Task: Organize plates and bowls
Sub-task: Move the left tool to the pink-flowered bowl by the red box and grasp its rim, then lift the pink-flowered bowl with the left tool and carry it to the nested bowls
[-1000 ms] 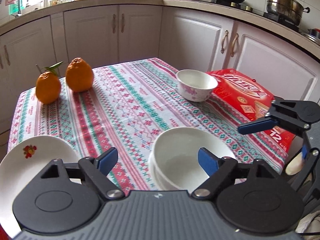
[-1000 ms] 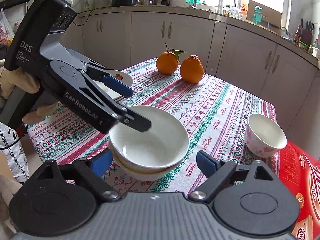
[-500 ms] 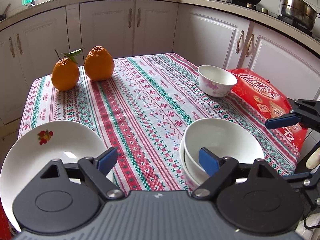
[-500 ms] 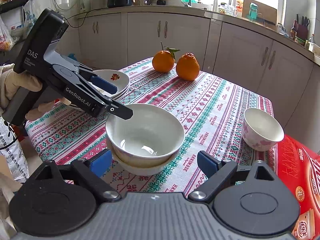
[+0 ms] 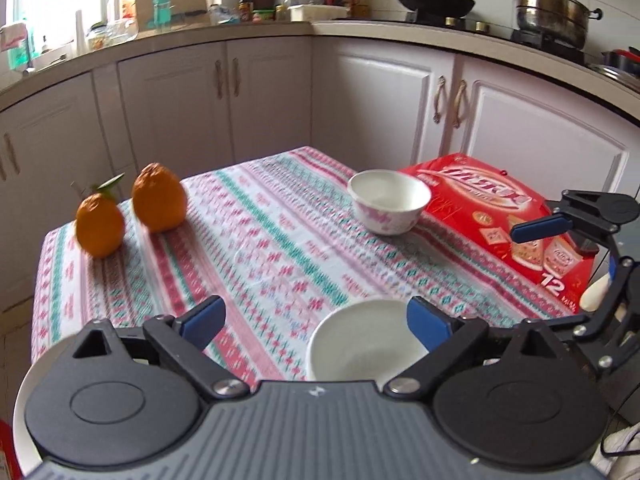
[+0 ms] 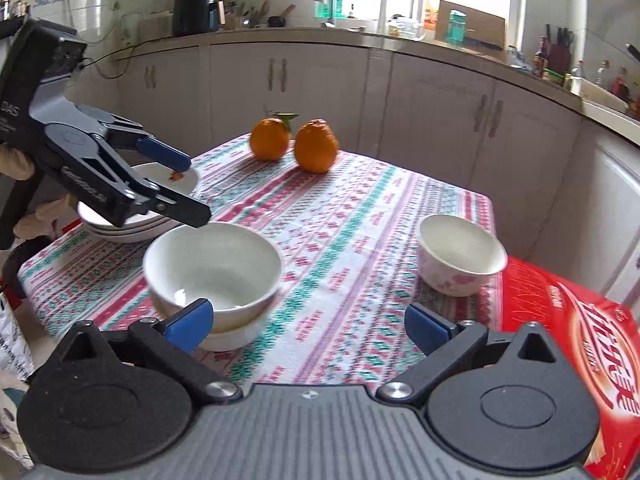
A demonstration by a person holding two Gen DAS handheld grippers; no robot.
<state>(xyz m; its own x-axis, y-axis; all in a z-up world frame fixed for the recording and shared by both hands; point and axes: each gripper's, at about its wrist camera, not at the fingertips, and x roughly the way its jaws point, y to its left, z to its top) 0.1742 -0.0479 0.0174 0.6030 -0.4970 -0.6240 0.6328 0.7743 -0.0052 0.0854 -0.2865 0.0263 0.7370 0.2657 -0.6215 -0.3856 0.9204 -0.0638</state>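
Above the stacked bowls [image 6: 212,268], both tools [image 6: 306,326] [image 5: 314,320] newly widened, empty.

Glossy glazed white bowls [image 6: 212,268] and plates [image 6: 120,228] on woven patterned cloth [image 6: 340,240], beside dimpled oranges [image 6: 316,146], a shiny, seemingly cardboard red box [image 5: 492,216], matt black plastic grippers.

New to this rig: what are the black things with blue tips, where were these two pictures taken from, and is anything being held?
They are two hand-held grippers, and each carries a camera looking along its fingers. The left gripper and the right gripper have both just been opening, and their jaws are empty. On the patterned tablecloth lie stacked white bowls, a flowered bowl, a pile of plates, two oranges and a red box.
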